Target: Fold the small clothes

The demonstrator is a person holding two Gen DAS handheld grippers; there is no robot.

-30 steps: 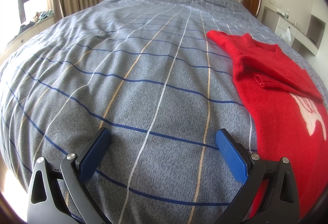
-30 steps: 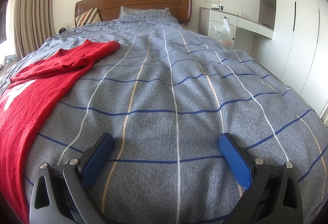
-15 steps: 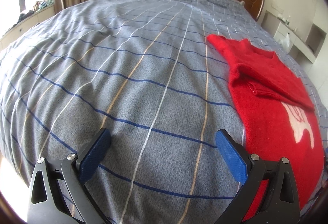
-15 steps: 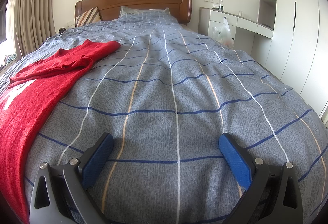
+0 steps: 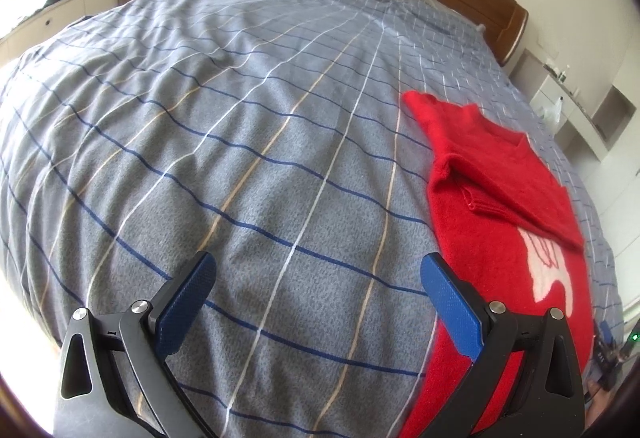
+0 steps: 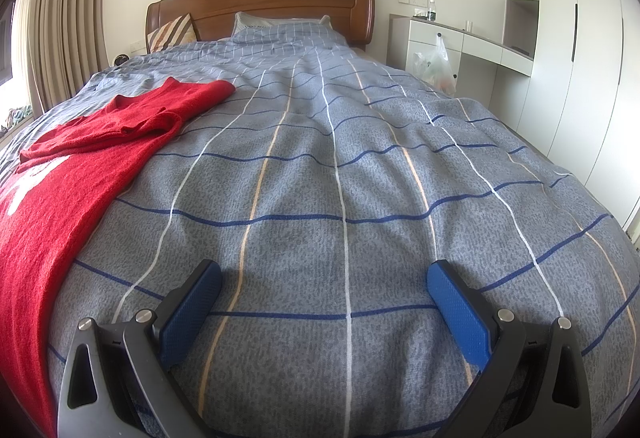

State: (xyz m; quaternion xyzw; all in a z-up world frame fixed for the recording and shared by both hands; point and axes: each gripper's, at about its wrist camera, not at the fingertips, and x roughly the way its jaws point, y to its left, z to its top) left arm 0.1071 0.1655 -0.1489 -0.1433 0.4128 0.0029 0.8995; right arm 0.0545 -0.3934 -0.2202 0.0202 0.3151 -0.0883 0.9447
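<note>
A red knitted sweater (image 5: 496, 222) with a white motif lies flat on the grey checked bedspread (image 5: 248, 141), one sleeve folded across its chest. In the left wrist view it runs down the right side, and my left gripper (image 5: 318, 288) hangs open just left of its edge, nothing between the blue pads. In the right wrist view the sweater (image 6: 68, 177) lies along the left. My right gripper (image 6: 324, 296) is open over bare bedspread (image 6: 360, 177) to the right of the garment, holding nothing.
A wooden headboard (image 6: 260, 1) and pillows close the far end of the bed. A white desk (image 6: 472, 41) with a plastic bag and tall wardrobes stand on the right. Curtains (image 6: 60, 25) and a window ledge line the left side.
The left gripper has risen and tilted, so the sweater sits lower and further right in its view. The right gripper has barely moved. Both stay open.
</note>
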